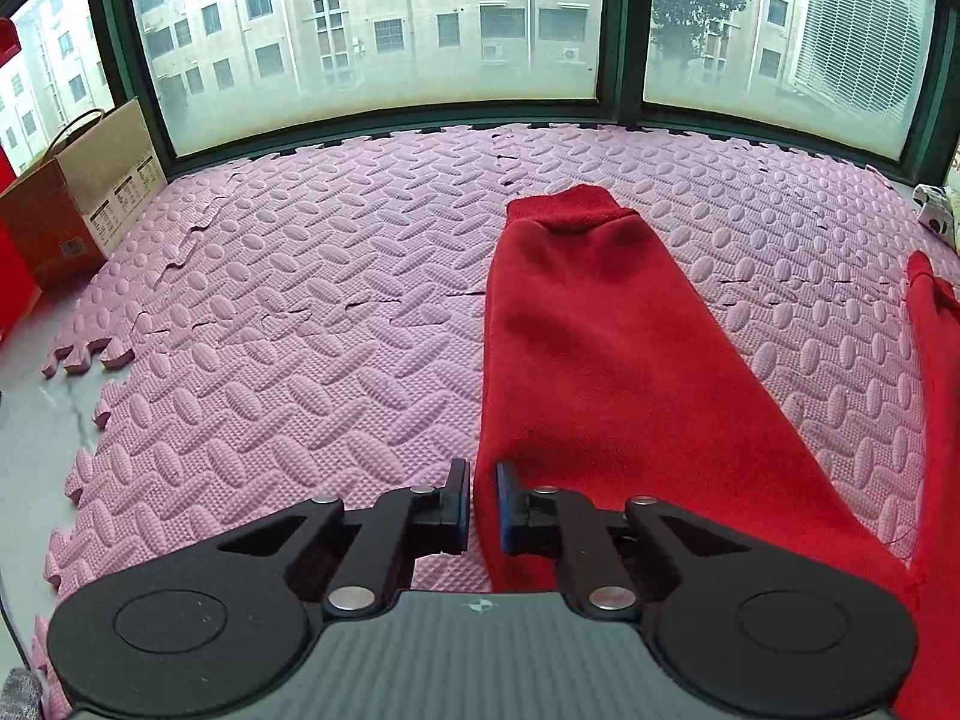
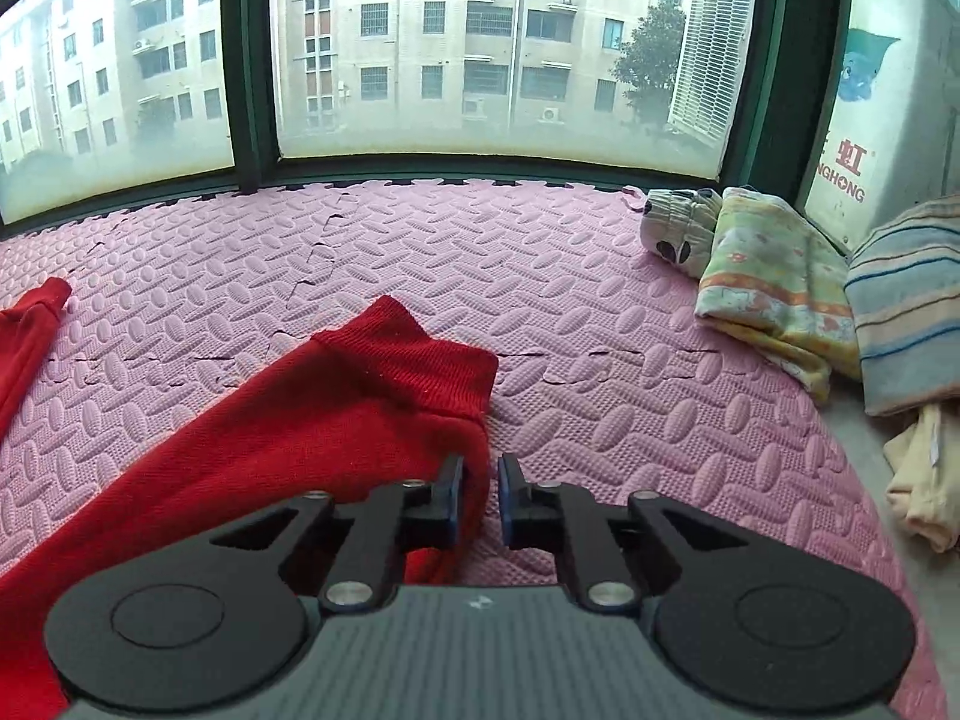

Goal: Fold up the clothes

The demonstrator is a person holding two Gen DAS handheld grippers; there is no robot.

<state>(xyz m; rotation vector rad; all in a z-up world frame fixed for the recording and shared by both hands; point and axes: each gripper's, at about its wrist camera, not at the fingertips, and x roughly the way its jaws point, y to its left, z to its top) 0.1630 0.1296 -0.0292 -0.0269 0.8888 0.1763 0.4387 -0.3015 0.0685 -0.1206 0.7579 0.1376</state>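
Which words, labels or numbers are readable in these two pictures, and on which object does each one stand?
"NGHONG": the visible end of a red word on the white box at the right, cut off by the window frame.
Large red Chinese character above it, partly cut off: "虹".
Printed panels on the brown paper bag: too small to read.
Barcode label on the same bag: too small to read.
Red garment: no text visible.

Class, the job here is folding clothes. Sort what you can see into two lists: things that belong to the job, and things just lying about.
Belongs to the job:
red garment
left gripper
right gripper
pink foam mat, the work surface

Just lying about:
paper bag
pile of cloths, beside the mat's right edge
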